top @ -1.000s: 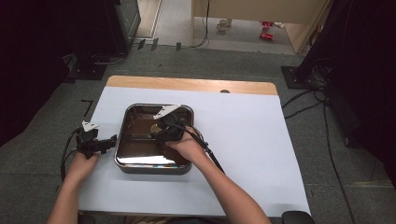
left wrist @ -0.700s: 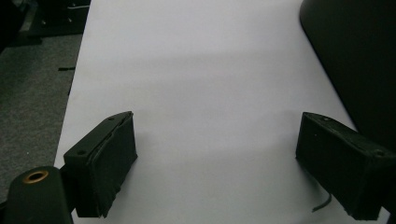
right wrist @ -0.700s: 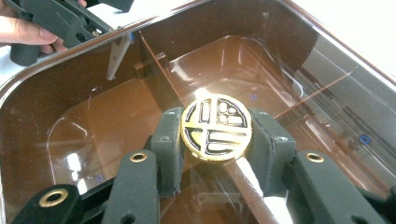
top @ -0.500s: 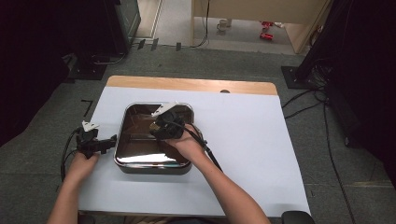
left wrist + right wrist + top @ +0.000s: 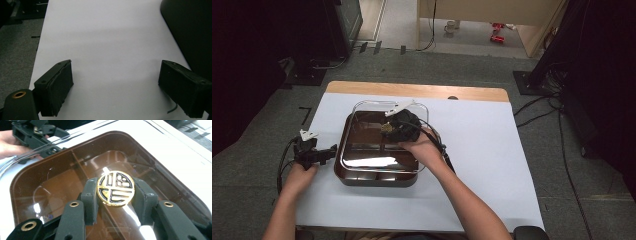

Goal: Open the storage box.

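Right gripper view, middle of the frame: the right gripper (image 5: 115, 192) is clamped on a round gold-and-black knob (image 5: 115, 188), jaws pressed to either side of it. The knob sits on a clear lid (image 5: 160, 177) over a brown tray (image 5: 30, 173) — dividers show through the plastic, and I can see no food in the compartments, though glare hides some of it.

In the high view the lid (image 5: 362, 107) looks shifted toward the top of the frame, its far edge past the tray (image 5: 377, 177) rim, so it seems off its seat. The tray stands mid-frame on a white sheet (image 5: 492, 150) covering the table (image 5: 412, 90).

At the left, the left gripper (image 5: 314, 152) rests on the sheet just beside the tray — jaws wide apart, nothing between them.

The risk, as I judge it: the knob is small and smooth, so the lid could swing or slip out of the pinch. The tray, unheld, might also slide if the lid catches its rim.
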Tool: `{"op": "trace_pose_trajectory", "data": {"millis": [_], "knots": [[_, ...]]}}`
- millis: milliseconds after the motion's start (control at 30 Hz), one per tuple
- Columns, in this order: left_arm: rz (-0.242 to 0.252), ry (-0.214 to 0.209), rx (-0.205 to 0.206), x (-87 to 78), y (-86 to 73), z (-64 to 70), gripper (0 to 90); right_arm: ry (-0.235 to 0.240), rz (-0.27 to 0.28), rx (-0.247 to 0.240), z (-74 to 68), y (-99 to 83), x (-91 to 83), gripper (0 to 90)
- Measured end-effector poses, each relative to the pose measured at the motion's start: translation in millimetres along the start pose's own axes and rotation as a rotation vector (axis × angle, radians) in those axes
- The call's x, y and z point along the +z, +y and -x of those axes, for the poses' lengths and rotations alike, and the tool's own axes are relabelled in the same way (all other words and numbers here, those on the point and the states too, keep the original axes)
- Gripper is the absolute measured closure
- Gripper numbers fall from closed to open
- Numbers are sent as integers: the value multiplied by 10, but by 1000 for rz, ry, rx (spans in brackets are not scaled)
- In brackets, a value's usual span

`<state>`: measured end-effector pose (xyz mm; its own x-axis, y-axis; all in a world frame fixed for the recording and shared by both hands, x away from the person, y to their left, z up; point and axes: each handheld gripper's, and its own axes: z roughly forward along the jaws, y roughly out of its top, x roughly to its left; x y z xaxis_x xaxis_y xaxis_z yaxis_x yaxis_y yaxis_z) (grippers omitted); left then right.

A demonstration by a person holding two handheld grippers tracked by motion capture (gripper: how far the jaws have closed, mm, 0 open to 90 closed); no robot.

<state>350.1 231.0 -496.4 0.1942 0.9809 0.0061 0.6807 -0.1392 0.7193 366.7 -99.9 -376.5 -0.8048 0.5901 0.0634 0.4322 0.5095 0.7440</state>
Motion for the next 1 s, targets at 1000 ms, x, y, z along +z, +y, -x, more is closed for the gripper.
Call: {"op": "trace_pose_trajectory", "data": {"millis": [1000], "knots": [[0, 0, 0, 0, -1, 1, 121, -186, -13, 129, 898, -675, -731, 588]]}}
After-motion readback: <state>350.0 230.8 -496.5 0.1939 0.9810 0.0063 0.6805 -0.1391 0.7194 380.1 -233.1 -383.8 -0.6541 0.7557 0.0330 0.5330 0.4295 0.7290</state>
